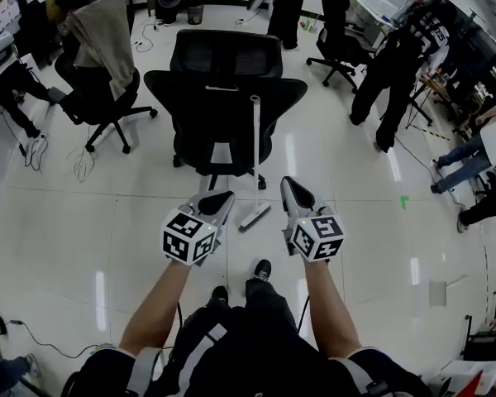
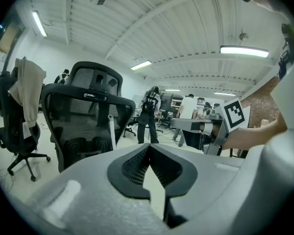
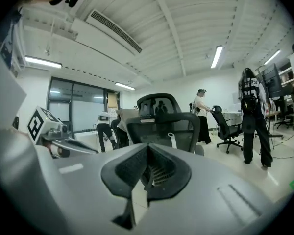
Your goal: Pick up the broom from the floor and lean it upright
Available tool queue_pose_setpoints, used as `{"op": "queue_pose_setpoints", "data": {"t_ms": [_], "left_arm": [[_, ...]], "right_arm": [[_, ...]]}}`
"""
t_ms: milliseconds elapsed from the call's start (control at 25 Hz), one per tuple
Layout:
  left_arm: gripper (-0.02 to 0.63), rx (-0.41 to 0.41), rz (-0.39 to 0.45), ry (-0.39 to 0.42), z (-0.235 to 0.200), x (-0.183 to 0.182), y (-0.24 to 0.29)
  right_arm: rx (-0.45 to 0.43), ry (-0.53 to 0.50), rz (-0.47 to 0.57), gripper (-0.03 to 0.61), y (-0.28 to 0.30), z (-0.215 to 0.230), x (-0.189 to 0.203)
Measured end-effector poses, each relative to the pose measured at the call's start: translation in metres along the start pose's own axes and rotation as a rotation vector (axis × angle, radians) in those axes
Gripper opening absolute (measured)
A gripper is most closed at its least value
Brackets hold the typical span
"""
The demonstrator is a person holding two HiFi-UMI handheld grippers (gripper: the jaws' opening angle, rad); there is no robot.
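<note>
The white broom [image 1: 255, 155] stands upright, its handle leaning on the back of a black office chair [image 1: 223, 89] and its head on the floor. In the left gripper view its handle [image 2: 111, 129] shows against the chair's mesh back, and in the right gripper view the handle top [image 3: 172, 140] shows there too. My left gripper [image 1: 219, 198] and right gripper [image 1: 293, 190] hover side by side just short of the broom head, apart from it. The jaws of each meet at the tips with nothing between them [image 2: 149, 148] [image 3: 148, 147].
A second chair draped with a grey cloth [image 1: 103, 44] stands at the left. Several people [image 1: 397, 64] stand or sit at the right and back. Cables [image 1: 37, 151] lie on the floor at the left. My shoe [image 1: 263, 270] is below the grippers.
</note>
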State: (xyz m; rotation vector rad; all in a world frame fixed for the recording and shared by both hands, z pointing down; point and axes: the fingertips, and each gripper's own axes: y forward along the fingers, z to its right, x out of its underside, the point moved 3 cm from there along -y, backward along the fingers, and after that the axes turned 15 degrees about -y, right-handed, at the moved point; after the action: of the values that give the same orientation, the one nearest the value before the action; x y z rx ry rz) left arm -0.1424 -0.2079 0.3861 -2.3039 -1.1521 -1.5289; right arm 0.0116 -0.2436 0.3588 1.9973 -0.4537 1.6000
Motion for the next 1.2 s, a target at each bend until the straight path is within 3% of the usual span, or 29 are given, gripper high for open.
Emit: {"op": "queue_pose_setpoints", "data": {"t_ms": [320, 880, 1200], "left_arm": [[0.0, 0.062, 0.028, 0.017, 0.049, -0.008, -0.012], [0.0, -0.034, 0.045, -0.016, 0.054, -0.001, -0.029], [0.0, -0.043, 0.064, -0.021, 0.054, -0.004, -0.032]], "right_arm": [[-0.087, 0.018, 0.081, 0.003, -0.041, -0.027, -0.031], [-0.17, 0.004, 0.07, 0.003, -0.047, -0.031, -0.03], [-0.205, -0.01, 0.082, 0.003, -0.042, -0.035, -0.033]]}}
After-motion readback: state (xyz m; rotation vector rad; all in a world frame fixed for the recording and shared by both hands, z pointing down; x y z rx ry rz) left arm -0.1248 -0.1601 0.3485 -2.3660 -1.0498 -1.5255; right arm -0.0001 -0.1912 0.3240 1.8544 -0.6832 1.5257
